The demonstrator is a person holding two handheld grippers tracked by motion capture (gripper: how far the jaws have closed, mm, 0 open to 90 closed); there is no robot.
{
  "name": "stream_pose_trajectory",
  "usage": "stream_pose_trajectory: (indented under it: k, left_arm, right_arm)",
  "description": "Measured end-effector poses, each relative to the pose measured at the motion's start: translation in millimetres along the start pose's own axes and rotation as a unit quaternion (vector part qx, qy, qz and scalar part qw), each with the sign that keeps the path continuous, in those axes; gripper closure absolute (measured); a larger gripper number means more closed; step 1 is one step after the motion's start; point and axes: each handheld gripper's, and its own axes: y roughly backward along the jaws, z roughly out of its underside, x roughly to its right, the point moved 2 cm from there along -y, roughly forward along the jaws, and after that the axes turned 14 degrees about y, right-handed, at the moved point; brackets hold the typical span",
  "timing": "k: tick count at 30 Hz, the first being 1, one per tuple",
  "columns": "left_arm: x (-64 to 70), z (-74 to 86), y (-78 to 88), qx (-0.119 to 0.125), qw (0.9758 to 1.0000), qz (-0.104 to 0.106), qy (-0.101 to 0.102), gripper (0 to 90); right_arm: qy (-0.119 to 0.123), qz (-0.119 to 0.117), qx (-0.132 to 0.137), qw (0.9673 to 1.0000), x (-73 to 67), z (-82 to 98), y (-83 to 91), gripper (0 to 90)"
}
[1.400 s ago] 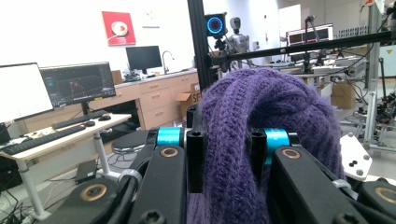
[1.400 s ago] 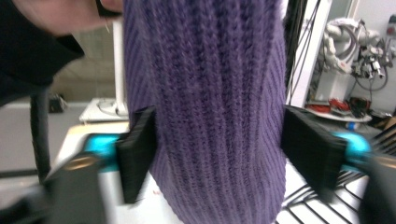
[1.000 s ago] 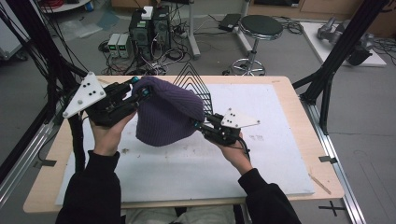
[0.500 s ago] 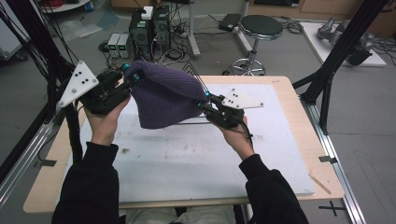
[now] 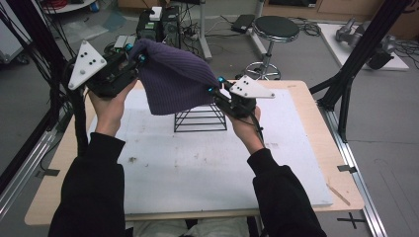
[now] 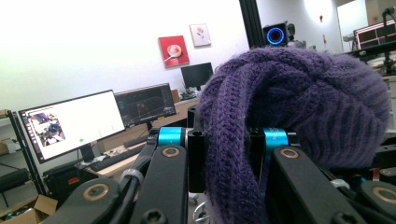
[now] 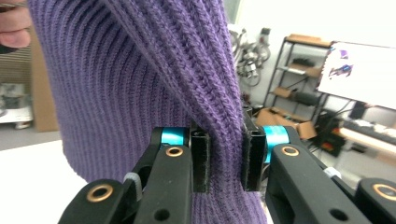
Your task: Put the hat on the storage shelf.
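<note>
Where both grippers clamp: purple beanie (image 5: 173, 79).

1. A robotics lab or research workroom, not a home.
2. Black metal camera-rig struts (image 5: 363, 59) framing a wooden table with a white foam board (image 5: 207, 168).
3. Bare grey floor strewn with cables, power strips (image 5: 121, 43) and a round black swivel stool (image 5: 276, 29).
4. Lit flat computer monitors (image 6: 72, 123) on desks, metal storage shelves (image 7: 299, 79), cardboard boxes.

Purple hat (image 5: 170, 79) (ribbed knit wool); matt
</note>
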Motion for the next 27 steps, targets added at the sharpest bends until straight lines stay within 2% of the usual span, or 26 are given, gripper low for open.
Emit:
stream_pose_trajectory:
  k: [2,4,5,9,12,15,17,20,25,27]
  left_arm:
    - [-1.9,-2.3,-5.0,0.002,1.0000,0.000,0.001,77.4]
    - [-3.6,-4.3,-10.2,0.004,1.0000,0.002,0.003,77.4]
    - [-4.2,-5.0,-13.0,0.005,1.0000,0.000,0.005,77.4]
    - [-9.8,-8.0,-22.3,0.016,0.9996,-0.005,0.024,77.4]
    - [-15.7,-10.6,-29.8,0.027,0.9987,-0.010,0.041,77.2]
    - [-18.1,-11.4,-36.8,0.026,0.9989,-0.020,0.034,77.0]
    - [-19.5,-10.8,-42.3,0.031,0.9986,-0.020,0.039,77.0]
    - [-21.1,-7.2,-47.9,0.036,0.9986,-0.020,0.035,77.0]
    - [-25.0,1.9,-55.5,0.023,0.9986,-0.019,0.043,76.9]
    - [-24.2,4.3,-57.6,0.022,0.9987,-0.019,0.041,76.9]
  right_arm:
    - [0.008,0.021,0.003,0.9997,6.0,-3.4,-2.5,78.0]
    - [0.005,0.026,0.004,0.9996,8.0,-4.0,-3.3,77.7]
    - [0.008,0.039,0.001,0.9992,11.5,-5.4,-5.2,76.5]
    - [0.006,0.052,-0.002,0.9986,16.4,-9.1,-9.3,75.0]
    - [-0.005,0.065,0.006,0.9979,20.7,-13.3,-13.5,75.3]
    - [0.000,0.080,-0.001,0.9968,23.9,-13.6,-20.9,75.7]
    - [0.000,0.082,-0.003,0.9966,24.5,-13.2,-22.5,76.0]
    - [-0.004,0.091,-0.007,0.9958,27.3,-10.2,-25.7,76.4]
    - [-0.005,0.097,-0.013,0.9952,33.4,-6.0,-25.0,76.4]
    - [-0.014,0.099,-0.018,0.9949,35.6,-4.1,-23.8,76.4]
